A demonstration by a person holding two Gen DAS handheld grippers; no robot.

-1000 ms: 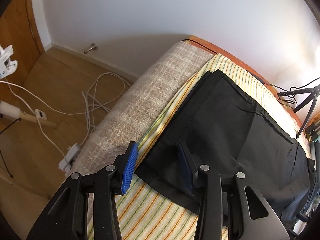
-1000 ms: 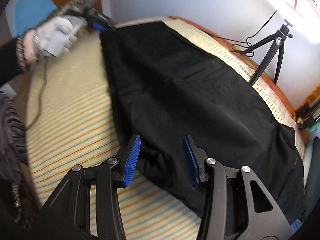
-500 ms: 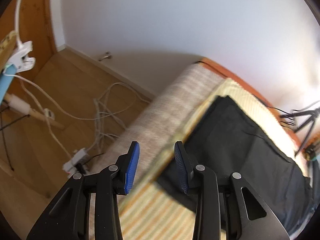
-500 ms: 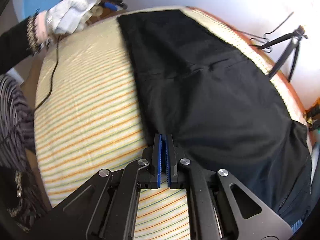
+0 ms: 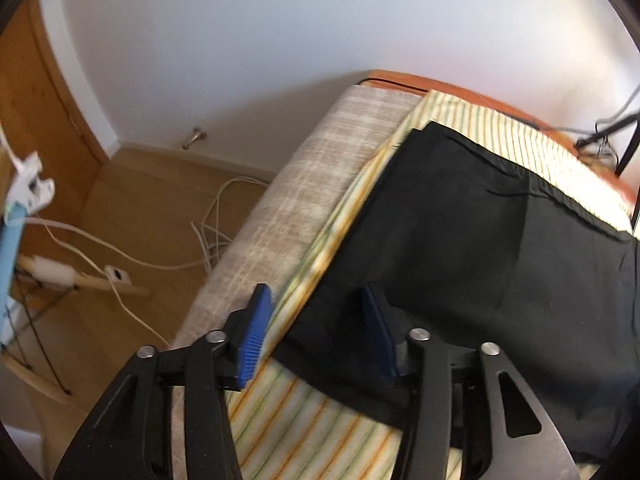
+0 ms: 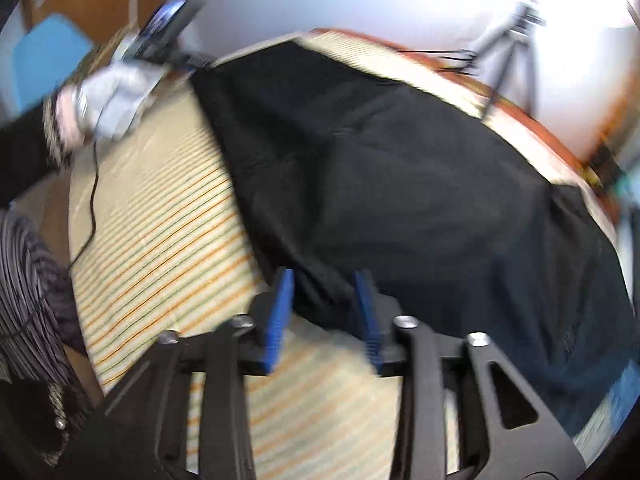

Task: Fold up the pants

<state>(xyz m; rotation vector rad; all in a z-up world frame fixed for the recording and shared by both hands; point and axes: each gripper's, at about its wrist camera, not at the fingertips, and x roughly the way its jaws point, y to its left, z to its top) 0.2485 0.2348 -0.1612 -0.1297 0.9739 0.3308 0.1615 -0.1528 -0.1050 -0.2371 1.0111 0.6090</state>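
Black pants [image 5: 472, 232] lie flat on a striped yellow sheet [image 5: 296, 420] over a bed. My left gripper [image 5: 316, 328] is open, its blue pads astride the near left corner of the pants at the sheet's edge. In the right wrist view the pants [image 6: 400, 184] spread across the sheet [image 6: 160, 216]. My right gripper [image 6: 324, 312] is open with the pants' near edge between its pads, the cloth bunched there. The left gripper [image 6: 168, 28] and its gloved hand show at the pants' far corner.
A beige blanket [image 5: 304, 208] hangs over the bed's left side. White cables [image 5: 216, 224] and a power strip [image 5: 116, 276] lie on the wood floor. A tripod [image 6: 512, 36] stands by the far wall. An orange bed frame [image 5: 440, 84] borders the sheet.
My right gripper was open, shut half a second ago, and is open again at the pants' near edge. My left gripper swung away and came back over the pants' corner, still open.
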